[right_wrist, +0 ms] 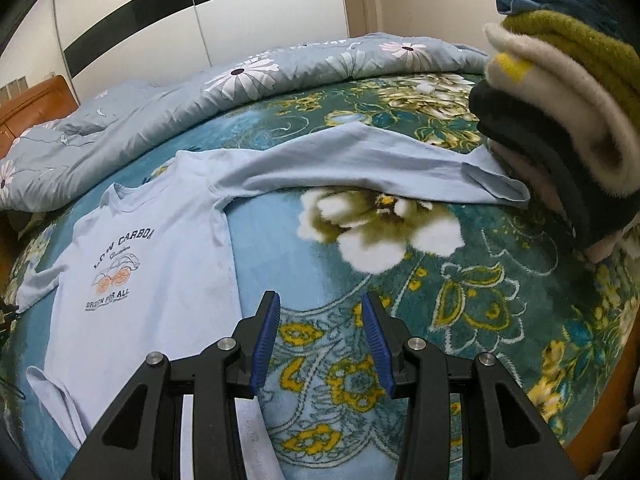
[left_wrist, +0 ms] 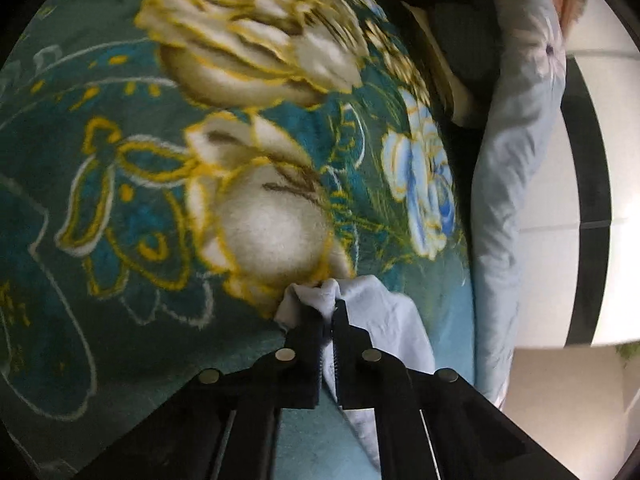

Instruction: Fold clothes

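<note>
Left gripper (left_wrist: 331,312) is clenched on a bunched edge of the pale blue shirt (right_wrist: 152,256), which lies spread across the floral blanket (right_wrist: 460,300) at frame left. Right gripper (right_wrist: 320,336) hangs released over the blanket; folded stack (right_wrist: 560,120) sits upper right.

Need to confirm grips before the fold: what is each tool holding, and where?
Left tool pinches a bunched edge of the light blue cotton T-shirt; which edge is unclear. Right tool holds nothing.
</note>
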`<action>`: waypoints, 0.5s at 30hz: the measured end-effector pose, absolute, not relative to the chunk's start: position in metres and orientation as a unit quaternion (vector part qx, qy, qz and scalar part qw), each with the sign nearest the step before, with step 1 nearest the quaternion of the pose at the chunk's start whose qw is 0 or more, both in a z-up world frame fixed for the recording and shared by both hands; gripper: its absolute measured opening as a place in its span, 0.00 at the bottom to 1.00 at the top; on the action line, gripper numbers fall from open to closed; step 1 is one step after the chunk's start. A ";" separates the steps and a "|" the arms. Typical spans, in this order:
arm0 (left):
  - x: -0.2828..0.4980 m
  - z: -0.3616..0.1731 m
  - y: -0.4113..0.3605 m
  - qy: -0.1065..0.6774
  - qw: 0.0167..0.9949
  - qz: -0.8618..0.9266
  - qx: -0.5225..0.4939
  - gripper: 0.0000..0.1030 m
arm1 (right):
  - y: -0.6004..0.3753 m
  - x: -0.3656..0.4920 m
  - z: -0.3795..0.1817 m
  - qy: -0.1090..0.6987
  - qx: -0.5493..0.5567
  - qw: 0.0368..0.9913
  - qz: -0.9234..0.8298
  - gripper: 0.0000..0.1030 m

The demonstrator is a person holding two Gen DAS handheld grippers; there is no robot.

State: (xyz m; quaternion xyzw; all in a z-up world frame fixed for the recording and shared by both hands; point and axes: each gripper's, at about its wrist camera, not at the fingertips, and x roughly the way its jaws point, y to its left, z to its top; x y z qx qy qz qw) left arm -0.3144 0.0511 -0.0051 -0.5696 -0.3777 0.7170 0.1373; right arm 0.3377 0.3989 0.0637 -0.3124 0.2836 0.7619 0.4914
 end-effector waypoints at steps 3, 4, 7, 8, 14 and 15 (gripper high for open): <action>-0.306 0.033 0.060 -0.350 0.150 0.759 -0.529 0.03 | 0.400 0.341 0.061 0.289 -0.309 0.492 0.761 0.42; -0.302 0.053 0.065 -0.339 0.163 0.775 -0.507 0.03 | 0.400 0.343 0.061 0.292 -0.307 0.492 0.760 0.42; -0.276 0.129 0.087 -0.277 0.233 0.837 -0.411 0.03 | 0.401 0.347 0.059 0.299 -0.303 0.491 0.760 0.42; -0.265 0.142 0.098 -0.253 0.250 0.846 -0.397 0.03 | 0.402 0.349 0.058 0.301 -0.301 0.491 0.761 0.42; -0.208 0.195 0.175 -0.101 0.324 0.884 -0.321 0.03 | 0.405 0.356 0.048 0.326 -0.293 0.479 0.760 0.42; -0.196 0.197 0.192 -0.080 0.335 0.883 -0.317 0.03 | 0.406 0.357 0.047 0.329 -0.292 0.477 0.761 0.42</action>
